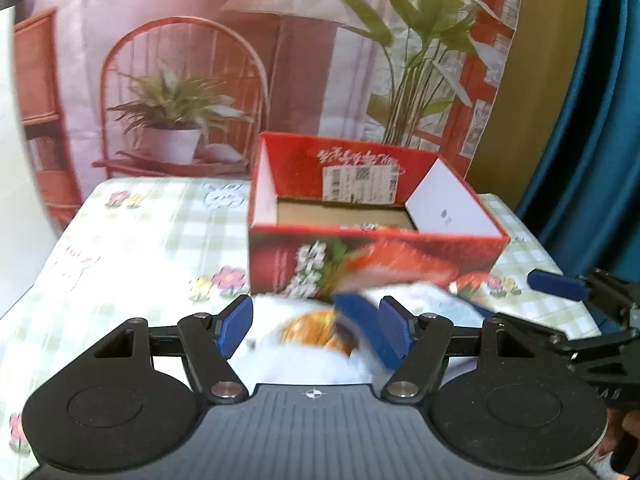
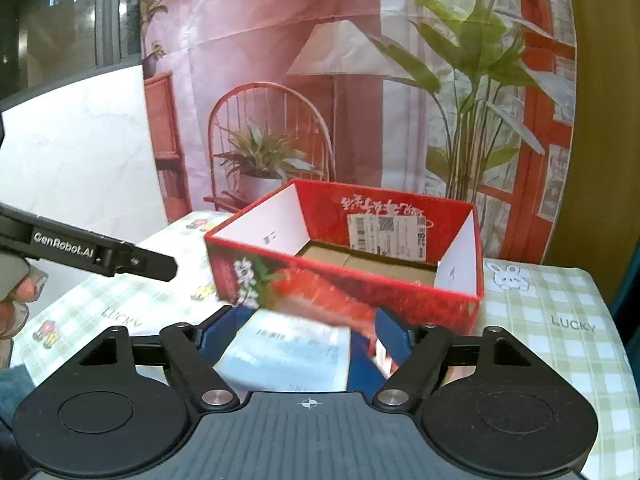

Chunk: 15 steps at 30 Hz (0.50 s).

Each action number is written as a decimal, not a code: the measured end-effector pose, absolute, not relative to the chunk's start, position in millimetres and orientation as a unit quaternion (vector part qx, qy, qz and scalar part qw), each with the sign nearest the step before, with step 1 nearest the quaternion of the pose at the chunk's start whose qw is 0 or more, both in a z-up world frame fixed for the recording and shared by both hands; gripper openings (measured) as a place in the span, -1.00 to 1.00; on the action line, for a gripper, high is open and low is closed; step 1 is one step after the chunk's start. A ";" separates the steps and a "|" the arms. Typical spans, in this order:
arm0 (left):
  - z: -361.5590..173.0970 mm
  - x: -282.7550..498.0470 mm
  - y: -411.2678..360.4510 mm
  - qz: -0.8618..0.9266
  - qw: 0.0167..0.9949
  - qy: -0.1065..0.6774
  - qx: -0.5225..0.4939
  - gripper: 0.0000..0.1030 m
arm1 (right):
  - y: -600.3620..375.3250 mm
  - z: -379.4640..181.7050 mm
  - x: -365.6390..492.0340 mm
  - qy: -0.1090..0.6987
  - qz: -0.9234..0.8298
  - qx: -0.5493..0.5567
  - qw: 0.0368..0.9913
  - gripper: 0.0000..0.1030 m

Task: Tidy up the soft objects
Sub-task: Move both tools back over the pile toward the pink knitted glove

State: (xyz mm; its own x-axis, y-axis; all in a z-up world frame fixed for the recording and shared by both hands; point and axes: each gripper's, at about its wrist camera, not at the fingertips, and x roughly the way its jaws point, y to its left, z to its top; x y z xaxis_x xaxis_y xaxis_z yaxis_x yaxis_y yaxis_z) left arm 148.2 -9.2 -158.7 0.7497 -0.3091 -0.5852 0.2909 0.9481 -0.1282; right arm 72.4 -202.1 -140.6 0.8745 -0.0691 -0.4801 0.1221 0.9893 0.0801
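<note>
A soft white-and-blue packet (image 1: 316,344) with an orange picture lies blurred on the tablecloth, just in front of the red box (image 1: 376,234). In the left wrist view it shows between the spread blue fingers of my left gripper (image 1: 316,330), and I see no pad pressing it. The right wrist view shows the packet (image 2: 288,354) with its printed label up, between the wide-apart fingers of my right gripper (image 2: 306,334), again with no clear grip. The open-topped red box (image 2: 344,269) holds nothing but its brown floor.
The green checked tablecloth (image 1: 140,240) covers the table (image 2: 560,300). A blue finger (image 1: 556,284) of the right gripper reaches in from the right. The left gripper's black finger (image 2: 152,266) enters from the left, with a person's hand (image 2: 20,292) behind it. A printed backdrop hangs behind.
</note>
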 end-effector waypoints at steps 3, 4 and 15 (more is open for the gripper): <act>-166.4 128.2 -0.7 -0.162 0.933 0.320 -0.019 0.40 | -192.2 -143.0 56.9 0.250 -0.055 0.046 0.966 0.45; -169.0 122.7 0.2 -0.164 0.932 0.323 -0.019 0.40 | -190.8 -144.1 52.0 0.252 -0.058 0.043 0.965 0.45; -212.6 86.7 -5.9 -0.205 0.904 0.376 -0.011 0.25 | -190.9 -182.4 7.9 0.329 -0.075 0.069 0.939 0.45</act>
State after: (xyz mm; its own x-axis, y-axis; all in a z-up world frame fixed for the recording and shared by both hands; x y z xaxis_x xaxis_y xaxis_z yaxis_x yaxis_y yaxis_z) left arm 86.7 -5.9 -212.6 0.6337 -0.3781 -0.6749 0.3613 0.9161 -0.1740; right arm 7.9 -190.9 -182.4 0.7716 -0.0961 -0.6288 0.1873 0.9790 0.0802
